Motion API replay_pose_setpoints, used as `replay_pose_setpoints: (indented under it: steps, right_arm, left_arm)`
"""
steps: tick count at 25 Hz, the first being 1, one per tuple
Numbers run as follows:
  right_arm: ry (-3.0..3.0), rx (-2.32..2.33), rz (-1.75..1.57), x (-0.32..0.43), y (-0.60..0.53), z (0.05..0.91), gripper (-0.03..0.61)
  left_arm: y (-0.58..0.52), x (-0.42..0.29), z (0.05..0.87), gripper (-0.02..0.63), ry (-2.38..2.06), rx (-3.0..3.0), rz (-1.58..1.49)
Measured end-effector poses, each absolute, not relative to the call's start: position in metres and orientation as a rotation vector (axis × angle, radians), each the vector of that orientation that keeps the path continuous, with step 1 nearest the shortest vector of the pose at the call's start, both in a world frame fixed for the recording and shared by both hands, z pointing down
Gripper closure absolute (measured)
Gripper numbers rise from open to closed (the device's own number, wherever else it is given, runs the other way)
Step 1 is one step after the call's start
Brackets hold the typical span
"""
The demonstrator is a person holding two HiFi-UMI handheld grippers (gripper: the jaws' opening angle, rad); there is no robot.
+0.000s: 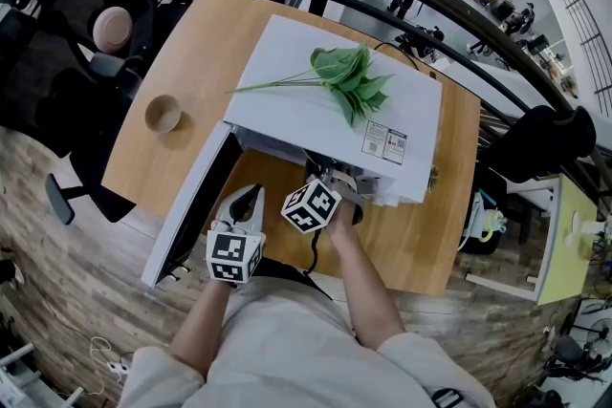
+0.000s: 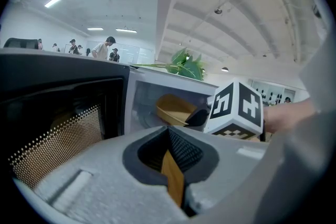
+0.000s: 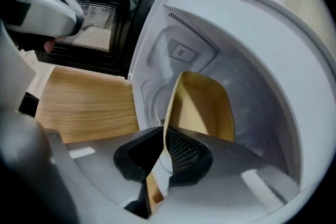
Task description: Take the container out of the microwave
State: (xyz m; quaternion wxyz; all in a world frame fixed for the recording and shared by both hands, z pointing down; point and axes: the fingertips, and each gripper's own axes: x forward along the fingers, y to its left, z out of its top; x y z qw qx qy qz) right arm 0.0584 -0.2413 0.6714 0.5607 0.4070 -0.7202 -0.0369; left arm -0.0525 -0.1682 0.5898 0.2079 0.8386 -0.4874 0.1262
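The white microwave [image 1: 316,110] stands on a wooden table [image 1: 191,53] with its door [image 1: 191,205] swung open to the left. Inside lies a tan container [image 3: 202,107], tilted in the right gripper view, and it also shows in the left gripper view as the tan container [image 2: 176,108]. My right gripper [image 3: 164,136] reaches into the cavity and is shut on the container's near rim. My left gripper [image 2: 169,139] hovers in front of the open door [image 2: 58,113], shut with nothing held. In the head view the left gripper [image 1: 251,203] is beside the right gripper [image 1: 337,182].
A green leafy sprig [image 1: 349,81] lies on top of the microwave. A small brown bowl [image 1: 163,114] sits on the table to the left. Dark office chairs [image 1: 86,62] stand past the table's left edge, and a dark railing [image 1: 449,5] runs behind.
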Motion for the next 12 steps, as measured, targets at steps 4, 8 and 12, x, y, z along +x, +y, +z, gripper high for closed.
replay_pose_setpoints:
  steps: [4,8,12]
  right_arm:
    - [-1.709,0.959,-0.100,0.056,-0.238,0.668,0.543]
    - [-1.717,0.961,-0.115,0.055,-0.234,0.664,0.543]
    - [-1.727,0.959,-0.123,0.054,-0.229,0.661,0.543]
  left_arm:
    - [-0.166,-0.053,0.590,0.611,-1.359,2.333,0.348]
    - [-0.163,-0.052,0.590,0.611,-1.358,2.337,0.344]
    - [-0.160,-0.051,0.590,0.611,-1.353,2.340,0.344]
